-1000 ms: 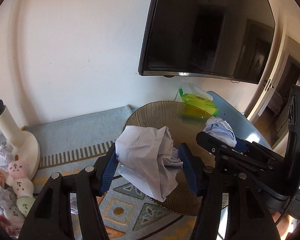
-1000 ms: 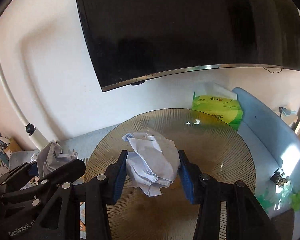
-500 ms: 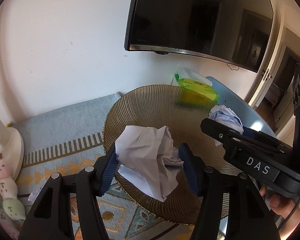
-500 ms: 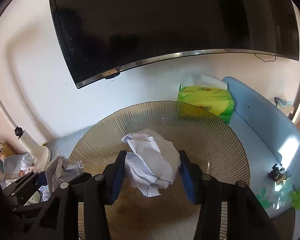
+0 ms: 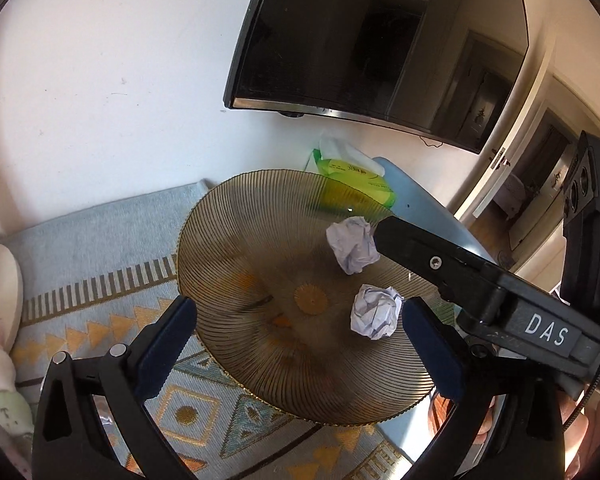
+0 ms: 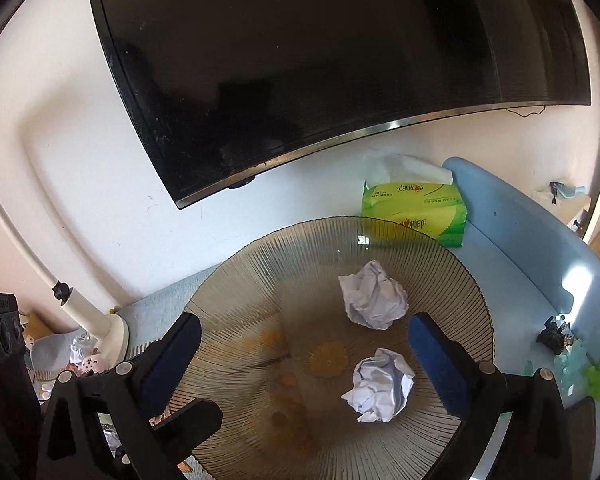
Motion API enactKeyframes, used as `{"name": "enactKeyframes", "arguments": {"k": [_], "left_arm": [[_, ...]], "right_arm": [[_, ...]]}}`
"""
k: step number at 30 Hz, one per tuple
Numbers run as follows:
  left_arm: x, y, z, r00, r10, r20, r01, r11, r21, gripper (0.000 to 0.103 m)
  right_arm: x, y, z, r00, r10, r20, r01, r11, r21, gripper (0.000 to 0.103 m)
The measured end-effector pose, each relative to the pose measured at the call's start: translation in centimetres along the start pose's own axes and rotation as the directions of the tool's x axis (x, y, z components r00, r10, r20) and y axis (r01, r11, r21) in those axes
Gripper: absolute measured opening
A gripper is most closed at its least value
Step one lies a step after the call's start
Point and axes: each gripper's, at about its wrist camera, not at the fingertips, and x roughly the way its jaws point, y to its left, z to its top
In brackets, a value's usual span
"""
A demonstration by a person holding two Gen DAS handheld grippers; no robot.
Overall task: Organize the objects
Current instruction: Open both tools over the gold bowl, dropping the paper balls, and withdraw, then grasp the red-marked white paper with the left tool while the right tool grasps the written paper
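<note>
Lying between spread right gripper fingers — paper ball.

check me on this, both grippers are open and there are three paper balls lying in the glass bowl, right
Not quite: the bowl holds two paper balls, not three. The right wrist view shows one paper ball farther in and another nearer, lying apart. The rest stands: the left gripper and the right gripper are both open, holding nothing.
</note>
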Motion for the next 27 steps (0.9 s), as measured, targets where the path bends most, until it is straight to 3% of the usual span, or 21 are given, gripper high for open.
{"name": "enactKeyframes", "arguments": {"k": [8,10,12,17,22,27], "left_arm": [[-8.6,1.6,0.7,0.994,0.071,0.087,-0.066,0.996,-0.064,0.103],[-11.9,2.1,0.6,0.986,0.108,0.126,-0.1,0.993,-0.069,0.103],[-15.6,2.8,0.2,0.969,0.188,0.159,-0.179,0.982,-0.066,0.103],[-24.5,7.0,-2.2,0.908,0.381,0.173,-0.376,0.925,-0.062,0.103],[-30.4,14.4,-7.9,0.818,0.564,0.113,-0.552,0.825,-0.124,0.103],[-33.5,22.4,-15.4,0.738,0.675,0.022,-0.647,0.717,-0.26,0.103]], "right_arm": [[-5.9,3.8,0.1,0.997,0.052,0.049,-0.053,0.998,0.02,0.103],[-7.6,5.6,0.0,0.995,0.08,0.065,-0.081,0.997,0.006,0.103],[-9.3,7.8,-0.8,0.991,0.117,0.071,-0.117,0.993,-0.006,0.103],[-10.5,15.3,-5.0,0.97,0.243,0.004,-0.241,0.964,-0.11,0.103],[-9.2,22.7,-11.9,0.954,0.28,-0.105,-0.298,0.915,-0.272,0.103],[-7.4,26.6,-18.3,0.947,0.27,-0.172,-0.315,0.877,-0.361,0.103]]}}
